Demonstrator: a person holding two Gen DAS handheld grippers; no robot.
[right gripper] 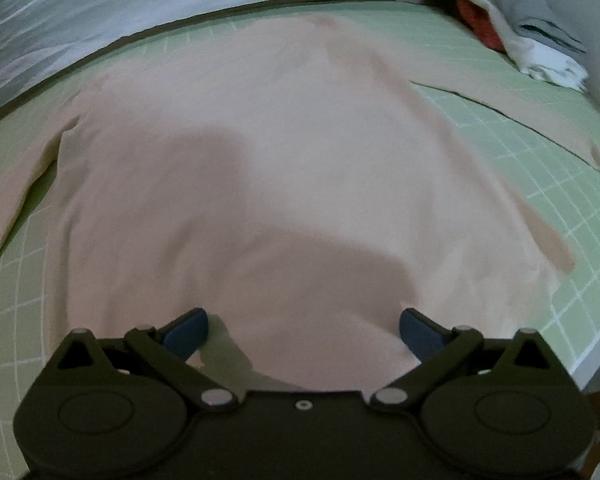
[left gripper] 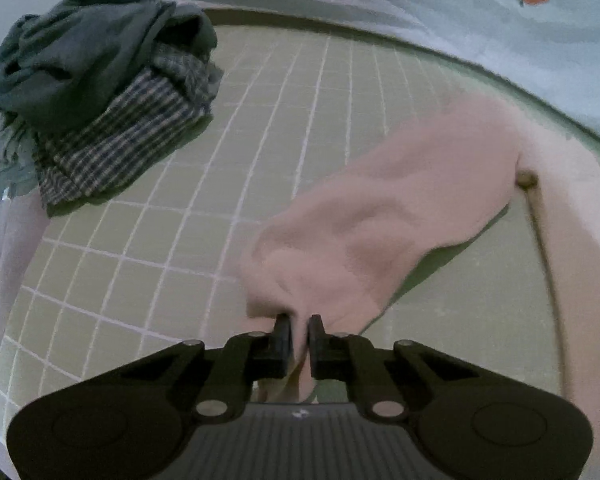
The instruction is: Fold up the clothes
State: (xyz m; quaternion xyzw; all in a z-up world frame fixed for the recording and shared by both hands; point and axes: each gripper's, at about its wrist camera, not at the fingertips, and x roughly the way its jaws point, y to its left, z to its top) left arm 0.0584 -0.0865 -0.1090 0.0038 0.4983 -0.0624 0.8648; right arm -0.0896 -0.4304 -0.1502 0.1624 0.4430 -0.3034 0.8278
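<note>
Left wrist view has the left gripper (left gripper: 299, 330) pinching the cuff end of a sleeve (left gripper: 384, 216) on the pink sweater (right gripper: 268, 168), and it looks soft, light and floppy, so I'd guess cuffs, hem or shoulders are the spots to grab since it'll sag anywhere else. Right gripper (right gripper: 303, 330) has its jaws spread wide over the hem with nothing in them. Sweater's lying flat on the green grid mat (right gripper: 512, 120), plain pale pink, sleeves out to both sides, pretty smooth.
</note>
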